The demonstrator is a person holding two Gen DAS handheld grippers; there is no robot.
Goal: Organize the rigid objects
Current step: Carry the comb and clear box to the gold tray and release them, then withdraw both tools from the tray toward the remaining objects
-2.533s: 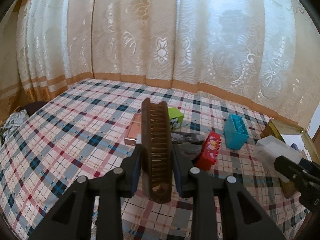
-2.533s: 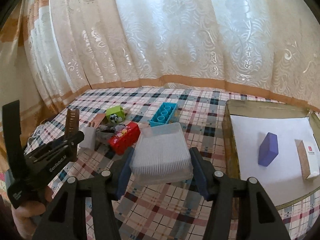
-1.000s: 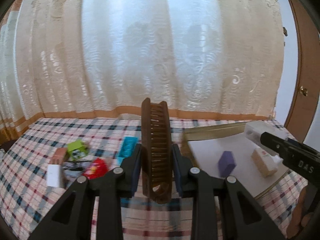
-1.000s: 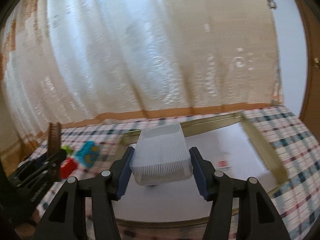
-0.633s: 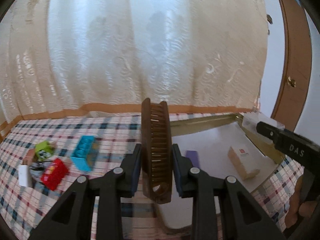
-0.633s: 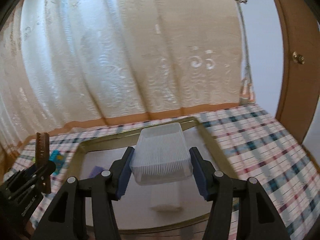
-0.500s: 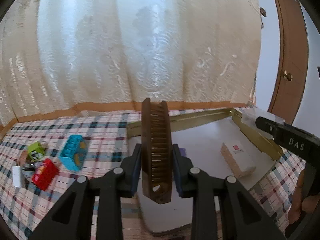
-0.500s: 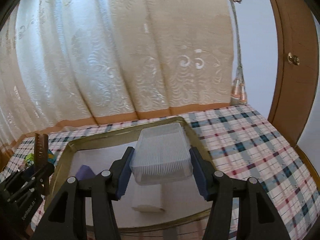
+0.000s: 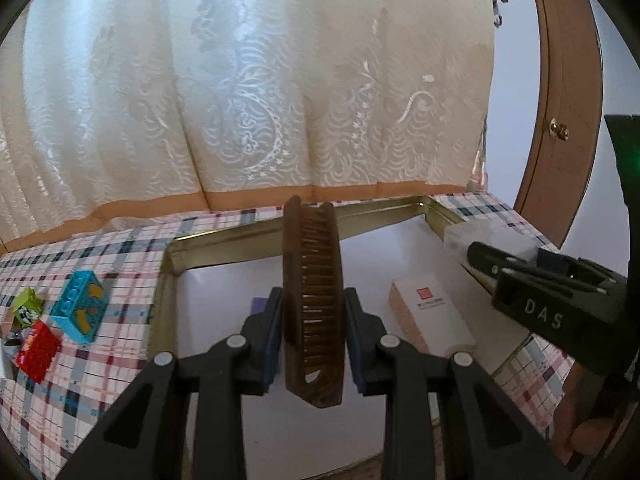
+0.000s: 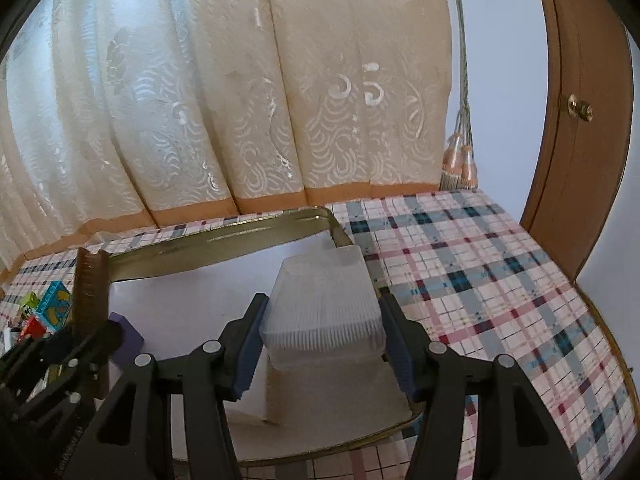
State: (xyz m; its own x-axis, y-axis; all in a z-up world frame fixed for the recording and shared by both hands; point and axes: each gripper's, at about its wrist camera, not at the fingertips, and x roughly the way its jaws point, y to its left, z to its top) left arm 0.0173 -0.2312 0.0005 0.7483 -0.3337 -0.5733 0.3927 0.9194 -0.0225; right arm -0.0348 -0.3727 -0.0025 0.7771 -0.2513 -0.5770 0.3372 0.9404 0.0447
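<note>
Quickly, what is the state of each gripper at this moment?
Left gripper: closed on the brown wooden comb, held on edge.
Right gripper: closed on the clear ribbed plastic box.

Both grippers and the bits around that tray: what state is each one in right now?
Left gripper: shut on the brown comb, held on edge above the tray.
Right gripper: shut on the clear plastic box, over the tray.
Gold-rimmed tray: lying flat, partly filled.
Tan carton: lying in the tray.
Purple block: resting in the tray.
Blue brick: outside the tray, on the cloth.
Red brick: outside the tray.
</note>
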